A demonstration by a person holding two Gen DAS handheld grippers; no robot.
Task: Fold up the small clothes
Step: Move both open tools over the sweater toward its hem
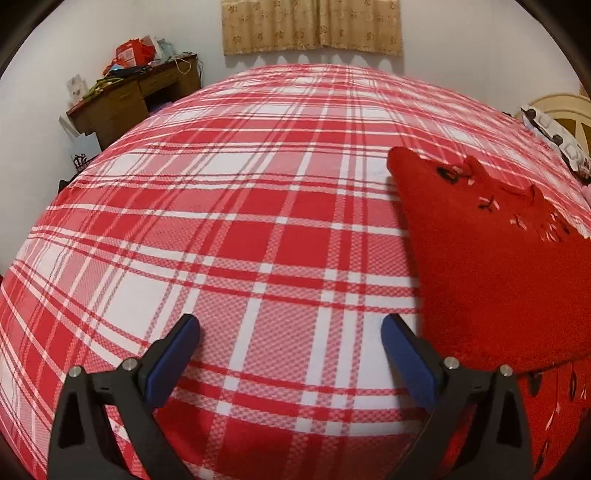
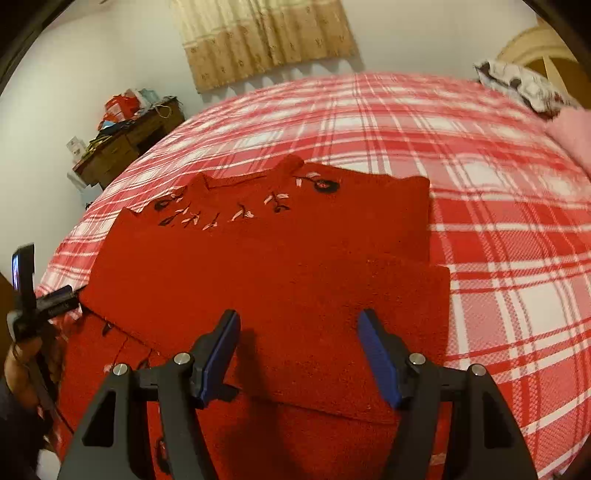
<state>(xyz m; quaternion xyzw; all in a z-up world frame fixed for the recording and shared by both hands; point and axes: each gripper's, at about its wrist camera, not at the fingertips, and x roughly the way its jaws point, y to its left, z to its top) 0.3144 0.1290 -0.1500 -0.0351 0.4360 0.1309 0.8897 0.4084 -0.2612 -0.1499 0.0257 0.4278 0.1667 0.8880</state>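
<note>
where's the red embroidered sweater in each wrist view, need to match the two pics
Left wrist view: the red sweater fills the right side, running off the right edge, beside the open left gripper.
Right wrist view: the sweater fills the centre and lower left, under the open right gripper.
Shared landmark: the beige curtain on the far wall, above the plaid bedspread.

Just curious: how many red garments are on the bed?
1 for certain: a red embroidered sweater, folded, lying on the plaid bedspread. More red embroidered cloth shows under its near edge; whether that is a second garment I cannot tell.
</note>
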